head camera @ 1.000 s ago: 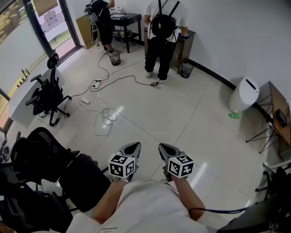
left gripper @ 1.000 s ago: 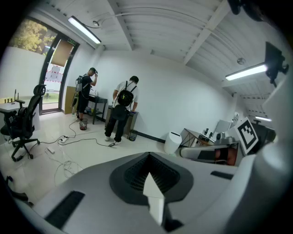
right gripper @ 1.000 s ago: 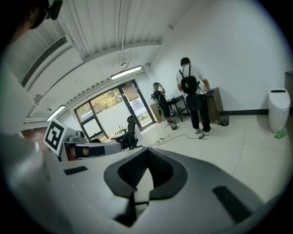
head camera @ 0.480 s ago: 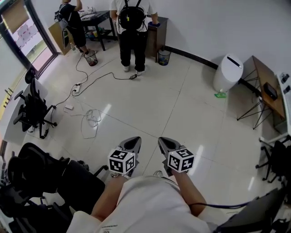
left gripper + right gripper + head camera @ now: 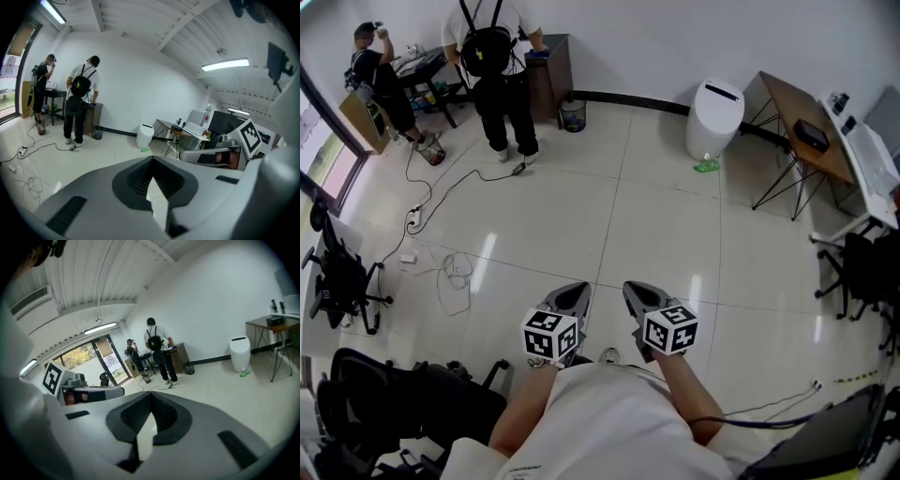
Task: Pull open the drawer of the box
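Observation:
No box or drawer shows in any view. In the head view both grippers are held close in front of my chest, above a pale tiled floor (image 5: 609,216). My left gripper (image 5: 573,297) is shut with nothing between its jaws, its marker cube toward me. My right gripper (image 5: 635,293) is shut and empty too, a hand's width to the right. The left gripper view has the left gripper (image 5: 152,160) pointing across the room at a white bin (image 5: 145,136). In the right gripper view, the right gripper (image 5: 151,395) points toward two standing people (image 5: 157,350).
Two people (image 5: 495,66) stand at tables by the far left wall, next to a small waste bin (image 5: 573,114). Cables (image 5: 448,272) trail over the floor at left. Office chairs (image 5: 337,286) stand at left and bottom left. A white bin (image 5: 713,117) and a wooden desk (image 5: 802,127) are at the far right.
The head view has swung to the right: the people and cables slid left, the white bin and desk came toward the middle. Both grippers kept their place, still shut.

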### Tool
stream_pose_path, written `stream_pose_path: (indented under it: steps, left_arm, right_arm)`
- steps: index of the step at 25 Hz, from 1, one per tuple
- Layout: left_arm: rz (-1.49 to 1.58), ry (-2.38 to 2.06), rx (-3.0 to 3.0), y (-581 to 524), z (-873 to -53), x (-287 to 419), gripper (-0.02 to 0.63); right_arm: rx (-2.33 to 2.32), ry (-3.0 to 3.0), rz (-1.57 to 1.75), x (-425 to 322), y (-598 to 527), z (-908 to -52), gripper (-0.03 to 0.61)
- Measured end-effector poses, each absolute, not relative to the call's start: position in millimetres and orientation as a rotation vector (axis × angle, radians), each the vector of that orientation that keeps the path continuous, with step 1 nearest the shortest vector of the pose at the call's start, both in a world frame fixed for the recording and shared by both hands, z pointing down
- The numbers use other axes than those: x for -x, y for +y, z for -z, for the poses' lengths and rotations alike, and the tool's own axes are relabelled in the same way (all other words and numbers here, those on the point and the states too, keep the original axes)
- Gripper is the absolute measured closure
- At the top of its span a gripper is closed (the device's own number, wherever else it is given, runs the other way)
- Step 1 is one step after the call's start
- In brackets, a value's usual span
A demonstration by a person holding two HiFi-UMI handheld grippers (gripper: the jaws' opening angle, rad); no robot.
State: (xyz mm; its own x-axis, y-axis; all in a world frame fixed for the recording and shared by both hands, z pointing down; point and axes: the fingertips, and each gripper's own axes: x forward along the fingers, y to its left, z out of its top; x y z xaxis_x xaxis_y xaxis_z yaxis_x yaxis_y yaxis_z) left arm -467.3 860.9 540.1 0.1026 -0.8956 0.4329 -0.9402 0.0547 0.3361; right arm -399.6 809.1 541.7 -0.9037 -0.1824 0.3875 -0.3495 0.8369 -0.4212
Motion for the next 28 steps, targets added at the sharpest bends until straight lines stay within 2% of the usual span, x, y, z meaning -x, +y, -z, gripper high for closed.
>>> stream_pose_path:
  steps: [14, 24, 28]
  left_arm:
    - [-0.189, -1.568, -2.015, 779.9, -546.5, 406.0, 0.614]
    - [-0.219, -1.4, -2.163, 668.5, -541.2, 354.1, 0.612]
    - [-0.238, -1.339, -2.193, 626.8, -542.6, 347.1, 0.612]
  right_arm:
    - [-0.737, -2.648, -0.844, 323.9, 745.1, -552.5, 0.591]
    - [-0.998, -2.6, -0.848, 260.4, 648.2, -549.1, 0.591]
    - [-1.054, -2.587, -0.847, 256.5, 613.8, -547.6, 0.591]
